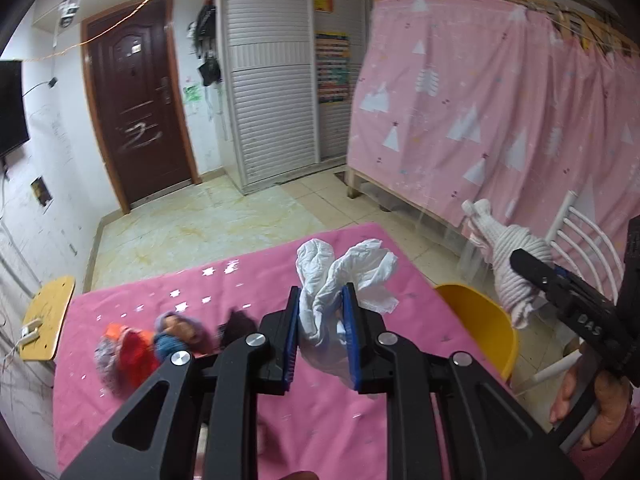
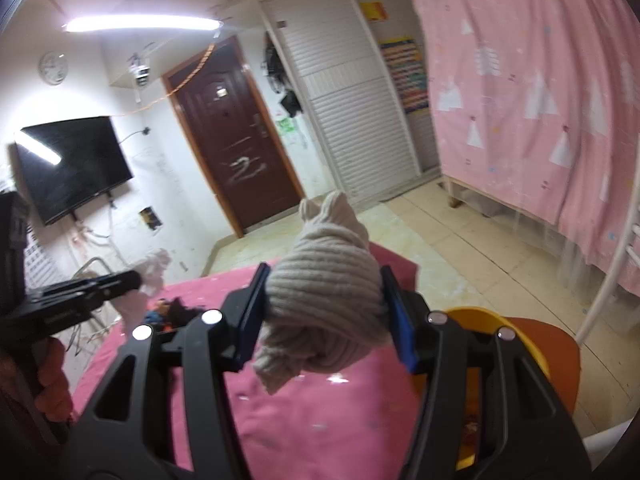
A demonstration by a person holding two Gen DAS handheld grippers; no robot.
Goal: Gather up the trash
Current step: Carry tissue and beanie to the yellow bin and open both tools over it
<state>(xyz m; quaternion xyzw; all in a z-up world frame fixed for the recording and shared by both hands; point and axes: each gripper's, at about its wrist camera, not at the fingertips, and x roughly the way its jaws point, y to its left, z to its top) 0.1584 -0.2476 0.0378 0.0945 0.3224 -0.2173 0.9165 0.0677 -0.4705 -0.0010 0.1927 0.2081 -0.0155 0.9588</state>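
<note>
Left gripper [image 1: 321, 320] clamping white tissue [image 1: 340, 280], right gripper [image 2: 324, 308] clamping rolled sock [image 2: 324, 304], pink tablecloth [image 1: 280, 400], tiled floor [image 1: 208, 224]

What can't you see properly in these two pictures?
- Small yarn toys on the pink table: blurred in the left wrist view, mostly hidden behind the right hand-held gripper in the other.
- Yellow bin: its inside is cut off by gripper arms.
- Crumpled tissue: bottom hidden between the left hand-held gripper fingers.
- Rolled sock: far side unseen.
</note>
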